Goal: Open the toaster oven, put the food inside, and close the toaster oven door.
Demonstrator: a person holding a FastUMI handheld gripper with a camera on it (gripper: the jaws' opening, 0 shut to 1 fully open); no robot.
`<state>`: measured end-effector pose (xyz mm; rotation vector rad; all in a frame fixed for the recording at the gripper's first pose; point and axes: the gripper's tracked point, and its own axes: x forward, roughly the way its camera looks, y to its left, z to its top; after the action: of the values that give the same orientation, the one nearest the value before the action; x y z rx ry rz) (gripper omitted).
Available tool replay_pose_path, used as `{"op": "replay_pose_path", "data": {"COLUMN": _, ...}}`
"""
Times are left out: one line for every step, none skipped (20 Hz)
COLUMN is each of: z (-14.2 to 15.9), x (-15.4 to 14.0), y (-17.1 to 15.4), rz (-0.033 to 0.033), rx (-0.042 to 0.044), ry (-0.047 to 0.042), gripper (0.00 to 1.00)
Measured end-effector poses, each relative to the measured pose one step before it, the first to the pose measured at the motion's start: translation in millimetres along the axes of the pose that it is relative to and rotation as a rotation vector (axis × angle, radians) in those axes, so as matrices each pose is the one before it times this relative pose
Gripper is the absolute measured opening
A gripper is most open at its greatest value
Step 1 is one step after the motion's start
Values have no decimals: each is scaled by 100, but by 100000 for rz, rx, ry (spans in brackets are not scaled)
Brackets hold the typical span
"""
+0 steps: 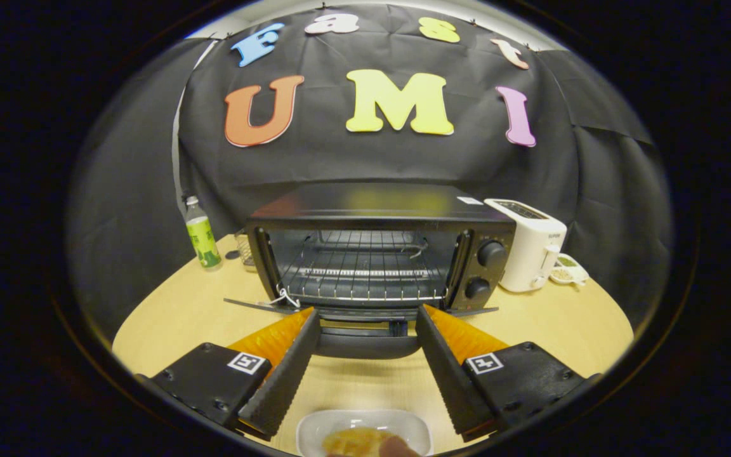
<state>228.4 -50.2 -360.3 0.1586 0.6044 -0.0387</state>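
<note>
On the wooden table (pixel 181 311), furthest left, a clear bottle (pixel 202 239) with a green label stood upright near the booth's black wall. Just to its right a small wire basket (pixel 244 249) peeked out from behind the toaster oven (pixel 378 247), which sat at the middle of the table with its door (pixel 365 330) folded down flat toward the camera, the wire rack (pixel 359 273) inside bare. Two round knobs (pixel 491 254) sat one above the other on the oven's right panel. The gripper (pixel 365 315) was spread wide, its two fingers (pixel 286 368) flanking the lowered door with the tips near the door's front edge, gripping nothing. Between the fingers, down by their bases, a white dish (pixel 315 428) lay on the table with the yellowish food (pixel 353 441) on it, still outside the oven. To the right of the oven a white pop-up toaster (pixel 530 244) stood just beside it, and a small dish (pixel 570 271) of something pale lay beyond that.
</note>
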Motion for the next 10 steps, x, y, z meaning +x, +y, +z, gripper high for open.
{"op": "replay_pose_path", "data": {"z": -647, "x": -301, "y": 20, "rz": 841, "rx": 546, "ry": 1954, "gripper": 100}}
{"op": "replay_pose_path", "data": {"z": -661, "x": -212, "y": 48, "rz": 705, "rx": 184, "ry": 1909, "gripper": 99}}
{"op": "replay_pose_path", "data": {"z": -740, "x": -65, "y": -90, "rz": 226, "rx": -530, "ry": 2237, "gripper": 99}}
{"op": "replay_pose_path", "data": {"z": -809, "x": 50, "y": -127, "rz": 93, "rx": -245, "ry": 2591, "gripper": 99}}
{"op": "replay_pose_path", "data": {"z": -752, "x": -10, "y": -30, "rz": 287, "rx": -52, "ry": 1767, "gripper": 98}}
{"op": "replay_pose_path", "data": {"z": -549, "x": -159, "y": 23, "rz": 179, "rx": 100, "ry": 1284, "gripper": 98}}
{"op": "replay_pose_path", "data": {"z": -452, "x": 64, "y": -22, "rz": 160, "rx": 119, "ry": 1328, "gripper": 98}}
{"op": "replay_pose_path", "data": {"z": -438, "x": 91, "y": -2, "rz": 127, "rx": 290, "ry": 1574, "gripper": 97}}
{"op": "replay_pose_path", "data": {"z": -509, "x": 115, "y": 27, "rz": 209, "rx": 401, "ry": 1868, "gripper": 98}}
{"op": "replay_pose_path", "data": {"z": -578, "x": 194, "y": -33, "rz": 326, "rx": 600, "ry": 2010, "gripper": 98}}
